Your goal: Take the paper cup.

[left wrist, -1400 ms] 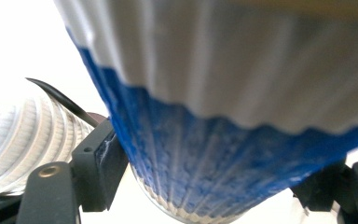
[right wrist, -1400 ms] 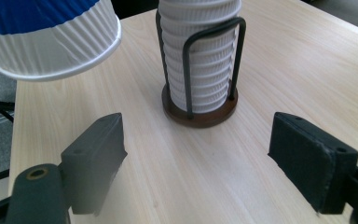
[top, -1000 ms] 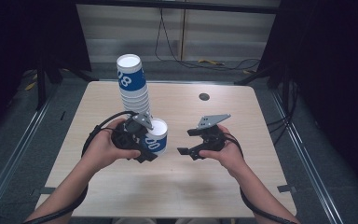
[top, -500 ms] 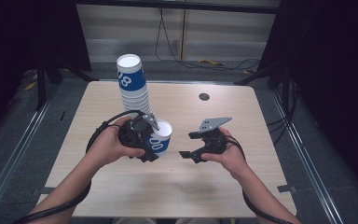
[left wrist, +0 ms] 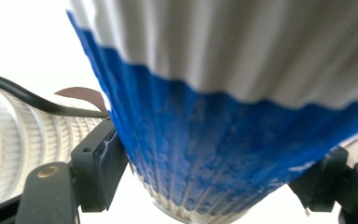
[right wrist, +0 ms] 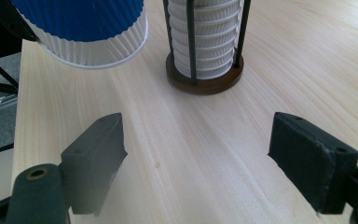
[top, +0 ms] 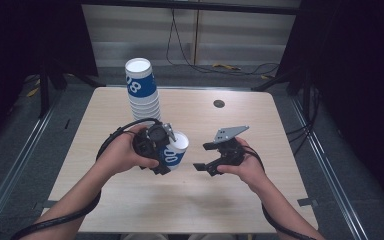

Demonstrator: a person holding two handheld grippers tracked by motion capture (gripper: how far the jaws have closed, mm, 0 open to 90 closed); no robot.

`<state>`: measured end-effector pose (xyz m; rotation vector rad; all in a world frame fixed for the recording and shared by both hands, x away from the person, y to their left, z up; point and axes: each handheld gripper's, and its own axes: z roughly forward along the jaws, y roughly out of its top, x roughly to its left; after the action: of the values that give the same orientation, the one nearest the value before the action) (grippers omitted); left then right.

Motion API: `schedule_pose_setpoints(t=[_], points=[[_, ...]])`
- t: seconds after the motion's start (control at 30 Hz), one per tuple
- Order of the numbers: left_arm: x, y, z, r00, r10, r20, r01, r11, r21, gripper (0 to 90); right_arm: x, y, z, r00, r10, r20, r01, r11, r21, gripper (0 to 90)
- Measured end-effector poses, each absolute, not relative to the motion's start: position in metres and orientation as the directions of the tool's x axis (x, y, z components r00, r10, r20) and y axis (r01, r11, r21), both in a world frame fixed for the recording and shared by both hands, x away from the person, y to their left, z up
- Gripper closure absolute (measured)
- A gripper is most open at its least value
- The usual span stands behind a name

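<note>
A blue and white ribbed paper cup (top: 176, 150) hangs above the table's middle, tilted with its mouth up and to the right. My left gripper (top: 163, 150) is shut on it; in the left gripper view the cup (left wrist: 223, 140) sits between both pads (left wrist: 98, 163). A tall stack of the same cups (top: 141, 92) stands behind it in a dark round holder (right wrist: 204, 81) with thin rods. My right gripper (top: 203, 156) hovers just right of the held cup, open with nothing between its jaws (right wrist: 205, 154).
The light wooden table (top: 280, 125) has a small dark round spot (top: 219, 103) at the back right. Metal rails run along the floor on both sides. Cables (top: 230, 67) lie on the floor behind the table.
The left hand has nudged the held cup slightly to the right. The right gripper has sunk a little and stays open.
</note>
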<state>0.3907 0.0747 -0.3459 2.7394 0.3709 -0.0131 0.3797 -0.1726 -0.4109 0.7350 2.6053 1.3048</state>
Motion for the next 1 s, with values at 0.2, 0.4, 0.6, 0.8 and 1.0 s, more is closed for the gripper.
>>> schedule_pose_setpoints(t=[0.2,0.4,0.6,0.8,1.0], points=[[0.391,0.071,-0.346,0.968,0.242,-0.06,0.248,-0.909,0.334,22.9,0.379,-0.174,-0.412,-0.872,0.479,0.099,0.364,0.502,0.784,17.6],[0.391,0.066,-0.347,0.972,0.226,-0.057,0.233,-0.925,0.301,22.9,0.379,-0.174,-0.412,-0.877,0.47,0.098,0.361,0.512,0.779,17.6],[0.394,0.062,-0.35,0.972,0.226,-0.066,0.236,-0.932,0.274,22.8,0.377,-0.175,-0.411,-0.882,0.461,0.099,0.357,0.517,0.778,17.6],[0.397,0.06,-0.352,0.97,0.23,-0.072,0.241,-0.933,0.267,22.8,0.376,-0.176,-0.414,-0.887,0.45,0.104,0.355,0.521,0.776,17.6],[0.399,0.057,-0.352,0.97,0.232,-0.067,0.242,-0.936,0.255,22.6,0.375,-0.173,-0.411,-0.9,0.422,0.104,0.339,0.532,0.776,17.6]])
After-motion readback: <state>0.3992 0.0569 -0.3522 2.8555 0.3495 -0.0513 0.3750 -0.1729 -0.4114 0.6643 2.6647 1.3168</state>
